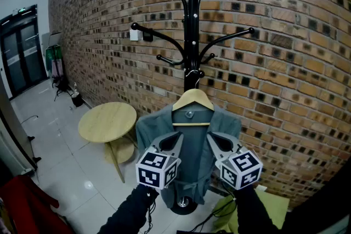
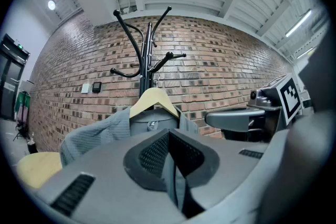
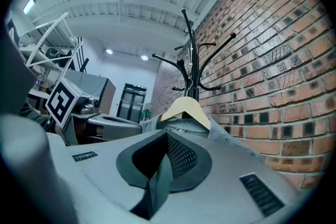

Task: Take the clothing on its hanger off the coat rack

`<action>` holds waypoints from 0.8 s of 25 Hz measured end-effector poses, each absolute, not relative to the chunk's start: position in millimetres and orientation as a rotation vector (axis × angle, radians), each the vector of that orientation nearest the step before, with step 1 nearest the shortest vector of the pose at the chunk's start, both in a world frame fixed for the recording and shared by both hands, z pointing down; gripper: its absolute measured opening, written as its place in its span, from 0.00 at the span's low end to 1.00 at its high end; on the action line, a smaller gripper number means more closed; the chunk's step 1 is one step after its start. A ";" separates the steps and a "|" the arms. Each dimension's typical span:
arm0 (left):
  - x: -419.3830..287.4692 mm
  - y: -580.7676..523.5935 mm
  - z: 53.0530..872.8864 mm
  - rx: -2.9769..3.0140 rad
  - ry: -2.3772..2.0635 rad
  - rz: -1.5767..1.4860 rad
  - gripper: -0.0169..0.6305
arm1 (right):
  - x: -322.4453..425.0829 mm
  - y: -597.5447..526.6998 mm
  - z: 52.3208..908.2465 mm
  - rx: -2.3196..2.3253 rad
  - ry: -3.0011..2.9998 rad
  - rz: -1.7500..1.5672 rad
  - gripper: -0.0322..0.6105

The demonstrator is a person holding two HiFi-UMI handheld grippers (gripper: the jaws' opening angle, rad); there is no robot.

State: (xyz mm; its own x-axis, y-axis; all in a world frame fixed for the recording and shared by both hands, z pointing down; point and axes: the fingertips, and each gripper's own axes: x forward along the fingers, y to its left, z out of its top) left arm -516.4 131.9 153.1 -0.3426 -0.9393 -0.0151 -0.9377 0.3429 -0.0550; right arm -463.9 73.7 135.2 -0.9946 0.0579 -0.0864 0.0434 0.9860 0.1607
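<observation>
Two grippers are held level and side by side before the coat rack (image 1: 192,24), with the left gripper (image 1: 174,138) and the right gripper (image 1: 215,138) pointed at the chest of the grey-green shirt (image 1: 192,156). The shirt is carried on a wooden hanger (image 1: 192,100), whose hook is caught on one of the lowest prongs close against the black pole, so the cloth is draped down the front of the pole toward its base. The jaws of both grippers are closed together, tip to tip, and no fold of cloth can be made out with certainty between them. The tips are placed just below the hanger's shoulders, one to each side of the collar, presumably so that the hanger can be taken from both sides and lifted evenly. The hanger is judged not yet raised off its prong, and the jaws would need to be opened before any hold is taken. A round wooden table (image 1: 107,120) is stood to the left, apart from the garment.
</observation>
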 end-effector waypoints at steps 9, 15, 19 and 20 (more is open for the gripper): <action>-568.4 134.4 135.4 -1.527 2.537 -0.286 0.05 | -466.9 78.6 134.8 0.080 3.037 0.248 0.01; -600.1 128.7 112.0 -1.445 2.474 -0.490 0.36 | -468.8 82.6 137.0 0.081 3.047 0.242 0.01; -619.4 119.3 112.4 -1.376 2.474 -0.691 0.48 | -467.7 83.7 136.1 0.074 3.046 0.249 0.01; -622.6 115.4 116.0 -1.372 2.467 -0.753 0.48 | -467.6 83.2 136.5 0.071 3.046 0.250 0.01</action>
State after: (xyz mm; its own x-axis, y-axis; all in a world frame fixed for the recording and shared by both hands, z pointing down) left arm -622.6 115.4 116.0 -0.5399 -0.8400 0.0548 -0.7275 0.4329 -0.5324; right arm -467.6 83.2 136.5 -0.9953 0.0531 -0.0808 0.0392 0.9856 0.1648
